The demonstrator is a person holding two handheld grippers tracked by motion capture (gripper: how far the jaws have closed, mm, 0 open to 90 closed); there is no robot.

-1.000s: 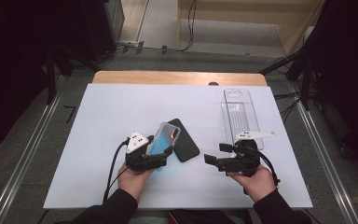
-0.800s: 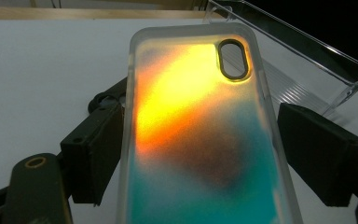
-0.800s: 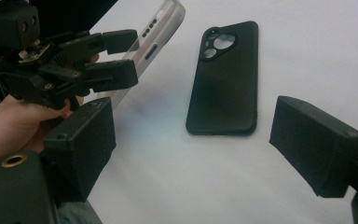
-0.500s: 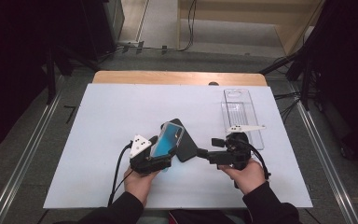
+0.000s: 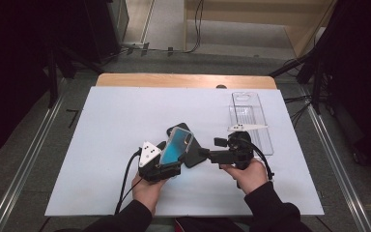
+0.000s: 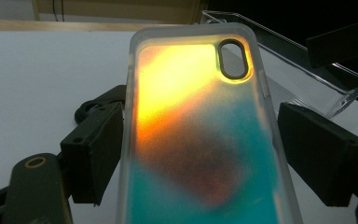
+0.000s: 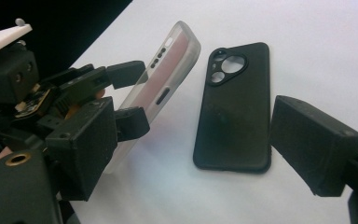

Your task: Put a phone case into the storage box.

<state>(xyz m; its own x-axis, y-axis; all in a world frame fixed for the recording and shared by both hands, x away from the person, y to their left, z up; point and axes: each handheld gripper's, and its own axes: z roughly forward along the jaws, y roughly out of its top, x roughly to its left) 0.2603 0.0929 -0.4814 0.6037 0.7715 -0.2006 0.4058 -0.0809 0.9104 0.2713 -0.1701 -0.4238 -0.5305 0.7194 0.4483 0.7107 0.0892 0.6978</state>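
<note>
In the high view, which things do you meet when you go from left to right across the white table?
Left gripper with the grey three-cornered plate, holding the translucent phone case with the blue-green back → black phone lying face down → right gripper with its jaws open → clear plastic rectangular tray.

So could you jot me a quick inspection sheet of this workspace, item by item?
Surface: white sheet over a wooden table.
Job's things: iridescent case held tilted up; black phone lying flat, back up, on the sheet.
Clutter: clear tray at the far right.
Grippers: left gripper shut on the case; right gripper open, aimed at the phone.
Cables: one trails from each gripper; more on the floor beyond.
Surroundings: dark room, metal rails along both sides.
</note>
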